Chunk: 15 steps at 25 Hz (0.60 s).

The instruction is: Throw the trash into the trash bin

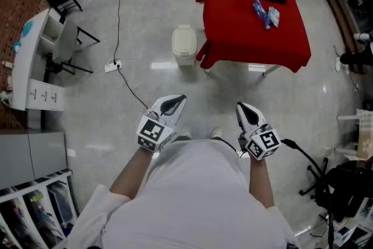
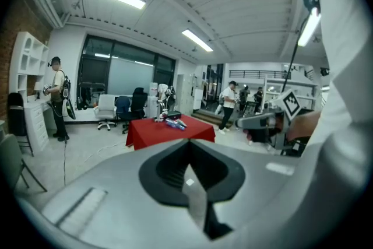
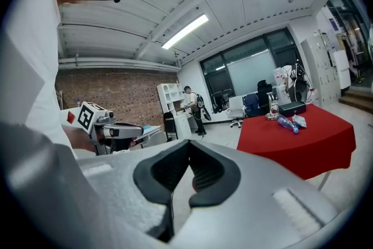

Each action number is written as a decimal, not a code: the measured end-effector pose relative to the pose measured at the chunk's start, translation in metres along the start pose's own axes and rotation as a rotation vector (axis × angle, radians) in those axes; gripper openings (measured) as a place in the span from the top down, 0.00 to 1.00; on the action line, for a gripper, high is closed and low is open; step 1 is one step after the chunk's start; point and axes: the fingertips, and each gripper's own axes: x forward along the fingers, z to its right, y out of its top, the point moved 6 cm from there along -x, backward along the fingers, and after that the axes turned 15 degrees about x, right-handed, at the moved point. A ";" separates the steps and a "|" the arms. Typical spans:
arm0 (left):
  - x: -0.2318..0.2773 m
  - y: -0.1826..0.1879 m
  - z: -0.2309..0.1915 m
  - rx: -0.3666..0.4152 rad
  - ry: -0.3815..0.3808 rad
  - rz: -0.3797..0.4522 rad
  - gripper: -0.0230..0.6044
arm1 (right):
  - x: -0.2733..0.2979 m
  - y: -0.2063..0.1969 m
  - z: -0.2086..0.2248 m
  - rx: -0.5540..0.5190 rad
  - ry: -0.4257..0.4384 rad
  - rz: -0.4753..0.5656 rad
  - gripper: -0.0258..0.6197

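Plainly, the trash is on the red bench (image 1: 256,44) at the upper right of the head view. A clear plastic bottle (image 1: 260,13) lies flat there, its long axis running steeply from upper left to lower right; which end bears the cap cannot be told. A crumpled wrapper (image 1: 274,17) lies just beside it. The cream trash bin (image 1: 184,44) stands upright on the floor just left of the bench. Low in the frame, the left tool (image 1: 175,103) and right tool (image 1: 245,109) point up-frame, jaws together, holding nothing.
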 end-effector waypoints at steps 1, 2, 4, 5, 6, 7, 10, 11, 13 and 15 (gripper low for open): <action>-0.002 -0.001 -0.003 0.015 -0.007 0.007 0.96 | 0.004 -0.001 -0.002 0.002 -0.001 0.006 0.96; -0.005 -0.003 -0.006 0.024 -0.014 0.014 0.96 | 0.009 -0.002 -0.005 0.006 -0.002 0.014 0.96; -0.009 -0.007 -0.012 0.024 -0.028 0.021 0.96 | 0.016 -0.002 -0.009 0.010 -0.006 0.027 0.96; -0.011 -0.010 -0.015 0.019 -0.033 0.023 0.96 | 0.020 -0.002 -0.012 0.011 -0.008 0.031 0.96; -0.012 -0.012 -0.018 0.013 -0.036 0.023 0.96 | 0.024 -0.002 -0.013 0.013 -0.007 0.033 0.96; -0.012 -0.015 -0.022 0.005 -0.036 0.022 0.96 | 0.028 -0.002 -0.014 0.017 -0.004 0.033 0.96; -0.009 -0.020 -0.033 -0.020 -0.028 0.006 0.96 | 0.040 -0.001 -0.014 0.031 0.009 0.016 0.96; -0.007 -0.021 -0.037 -0.026 -0.024 0.000 0.96 | 0.044 -0.001 -0.012 0.031 0.012 0.004 0.96; -0.001 -0.024 -0.044 -0.034 -0.013 -0.015 0.96 | 0.055 -0.001 -0.008 0.027 0.018 -0.025 0.96; 0.006 -0.026 -0.051 -0.041 -0.002 -0.027 0.96 | 0.069 0.000 -0.003 0.017 0.022 -0.051 0.96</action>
